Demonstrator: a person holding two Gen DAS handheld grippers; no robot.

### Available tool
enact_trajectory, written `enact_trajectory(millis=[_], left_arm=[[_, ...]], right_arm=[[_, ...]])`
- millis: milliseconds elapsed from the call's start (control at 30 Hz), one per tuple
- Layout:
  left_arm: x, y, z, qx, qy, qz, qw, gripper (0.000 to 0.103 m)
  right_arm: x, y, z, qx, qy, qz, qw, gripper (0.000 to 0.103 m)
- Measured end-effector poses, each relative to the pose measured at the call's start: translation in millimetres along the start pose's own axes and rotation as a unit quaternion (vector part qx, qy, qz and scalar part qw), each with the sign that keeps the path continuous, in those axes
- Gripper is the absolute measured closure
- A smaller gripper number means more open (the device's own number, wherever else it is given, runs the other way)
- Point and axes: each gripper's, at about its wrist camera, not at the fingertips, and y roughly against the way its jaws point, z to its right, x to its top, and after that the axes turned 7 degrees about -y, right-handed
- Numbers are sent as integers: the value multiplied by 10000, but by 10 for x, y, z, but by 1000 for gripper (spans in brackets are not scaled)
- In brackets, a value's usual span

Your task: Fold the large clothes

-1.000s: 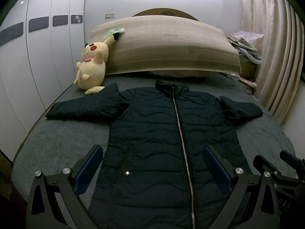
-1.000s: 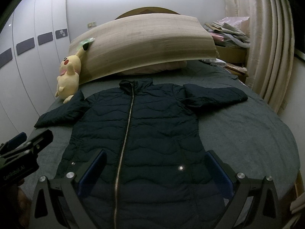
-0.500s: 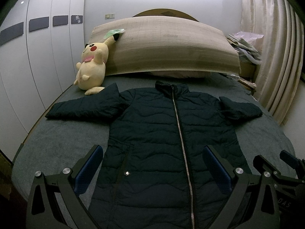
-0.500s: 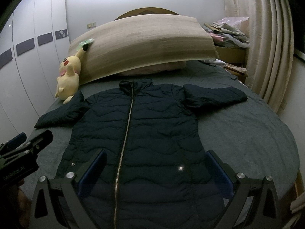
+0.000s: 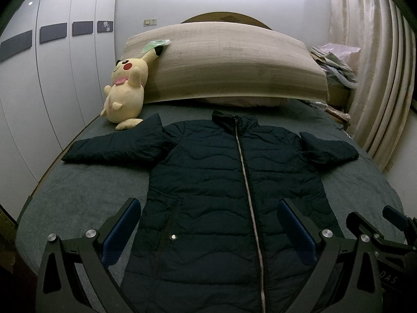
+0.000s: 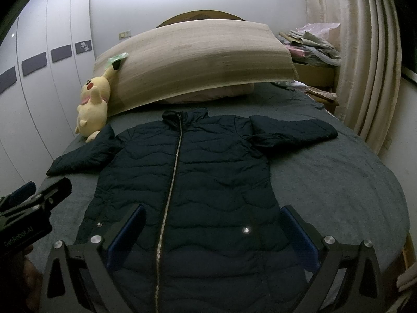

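A dark quilted jacket (image 5: 229, 187) (image 6: 187, 182) lies flat and zipped on the grey bed (image 5: 86, 190) (image 6: 338, 182), collar toward the headboard, both sleeves spread outward. My left gripper (image 5: 208, 224) hovers open above the jacket's lower half, blue pads wide apart with nothing between them. My right gripper (image 6: 213, 232) is likewise open over the hem area, empty. In the right wrist view the left gripper's body (image 6: 28, 211) shows at the left edge; the right gripper's body (image 5: 385, 234) shows at the right edge of the left wrist view.
A yellow plush toy (image 5: 127, 91) (image 6: 92, 104) leans by the left sleeve against a large beige pillow (image 5: 229, 62) (image 6: 198, 60). White wardrobe doors (image 5: 52, 78) run along the left. Curtains (image 5: 378, 65) and a pile of bags (image 6: 310, 41) stand at the right.
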Motion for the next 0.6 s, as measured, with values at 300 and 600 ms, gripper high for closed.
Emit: enact_trajectory(millis=[300, 600], left_arm=[[10, -43, 16, -8, -18, -43, 10000, 0], [-153, -568, -448, 463, 322, -471, 9973, 0]], right_arm=[[13, -20, 36, 2, -31, -37, 10000, 0], [127, -366, 849, 760, -892, -422, 9922, 0]])
